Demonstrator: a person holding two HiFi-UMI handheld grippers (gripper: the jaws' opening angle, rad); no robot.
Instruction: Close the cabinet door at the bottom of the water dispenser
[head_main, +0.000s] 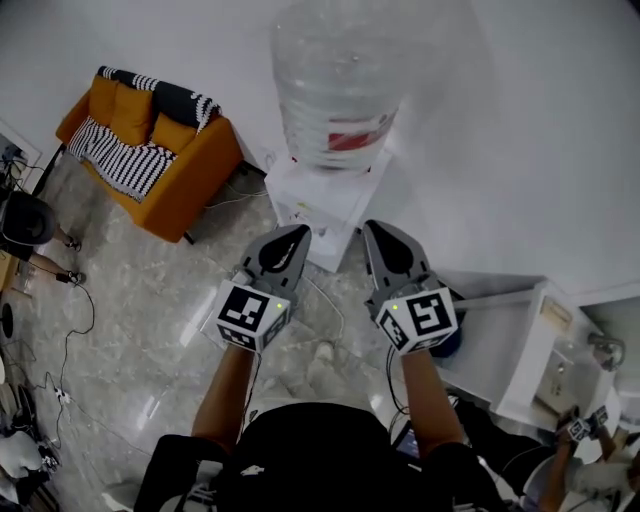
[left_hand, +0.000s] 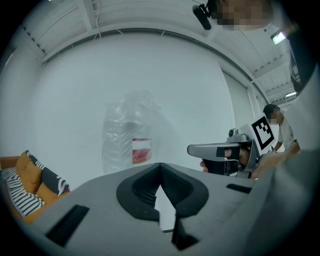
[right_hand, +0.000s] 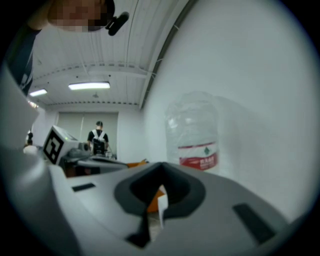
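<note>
The white water dispenser (head_main: 322, 200) stands against the wall with a large clear bottle (head_main: 335, 75) on top. From this steep angle its bottom cabinet door is hidden. My left gripper (head_main: 297, 232) and right gripper (head_main: 375, 228) are held side by side at the height of the dispenser's top, just in front of it, touching nothing. Both are shut and empty. In the left gripper view the left gripper's (left_hand: 161, 167) jaws meet below the bottle (left_hand: 127, 137), with the right gripper (left_hand: 225, 152) alongside. In the right gripper view the right gripper's (right_hand: 161, 167) jaws meet beside the bottle (right_hand: 195, 132).
An orange sofa (head_main: 190, 170) with a striped throw stands left of the dispenser. Cables (head_main: 70, 340) trail over the marble floor. A white unit (head_main: 520, 340) is on the right. One person (head_main: 45, 255) sits at far left, and another (right_hand: 98, 135) stands far back.
</note>
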